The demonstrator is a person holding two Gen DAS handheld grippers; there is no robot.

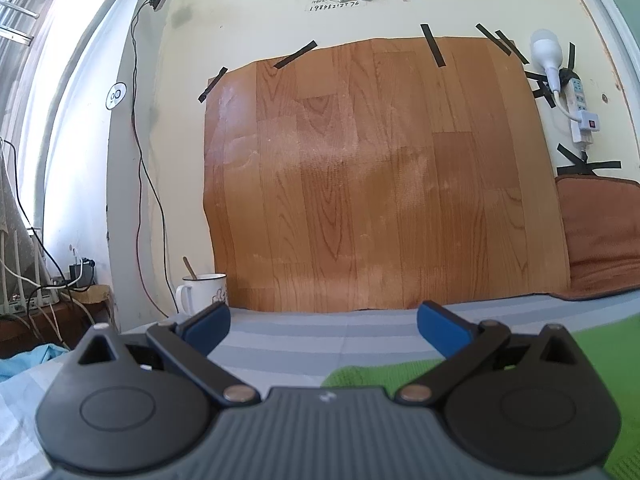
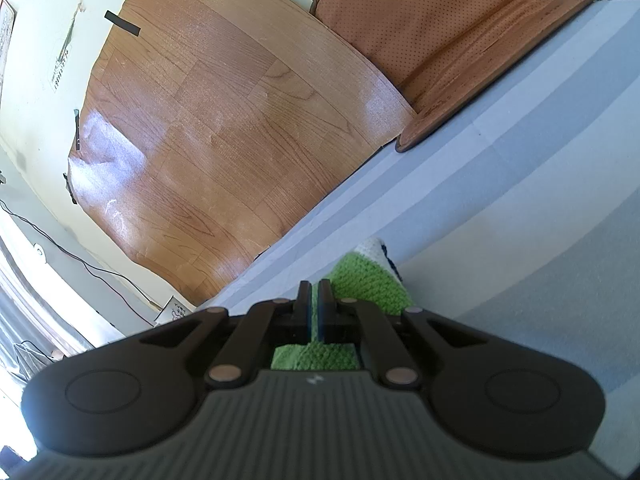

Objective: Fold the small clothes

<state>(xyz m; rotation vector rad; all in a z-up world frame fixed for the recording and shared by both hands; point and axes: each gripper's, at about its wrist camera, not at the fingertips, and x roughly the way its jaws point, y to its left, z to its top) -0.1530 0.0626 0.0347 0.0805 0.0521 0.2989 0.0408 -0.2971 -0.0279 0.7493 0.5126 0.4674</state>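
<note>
Grippers: two, one in each hand, over a bed with a grey and blue striped sheet (image 1: 280, 344).
Left gripper (image 1: 323, 326): pointing level at the wall, jaws spread wide, blue pads (image 1: 438, 330) well apart, nothing between them.
Right gripper (image 2: 315, 302): tilted a little downward and rolled to one side, jaws nearly together, with only a thin slit between the dark pads; green fabric shows in that slit and under the fingers, so it is clamped on the garment.
Green knitted garment (image 2: 372, 284): small, lying on the sheet just under and ahead of the right gripper; a white knitted edge with a dark trim at its far end. In the left wrist view the same green knit (image 1: 580, 364) spreads over the sheet at lower right, below that gripper's right finger.
Light blue cloth (image 1: 28, 360): bunched at the left edge of the bed, apart from the green piece.
White enamel mug (image 1: 204, 294): beyond the bed's far left corner, upright, with a spoon handle standing in it.
Brown cushion (image 2: 448, 36): leaning against the wall at the far right of the bed.
Wood-pattern sheet (image 1: 360, 176): taped to the pale wall behind the bed with black strips.
Power strip (image 1: 580, 108): fixed to the wall, right of the wood-pattern sheet, with a white bulb plugged in above.
</note>
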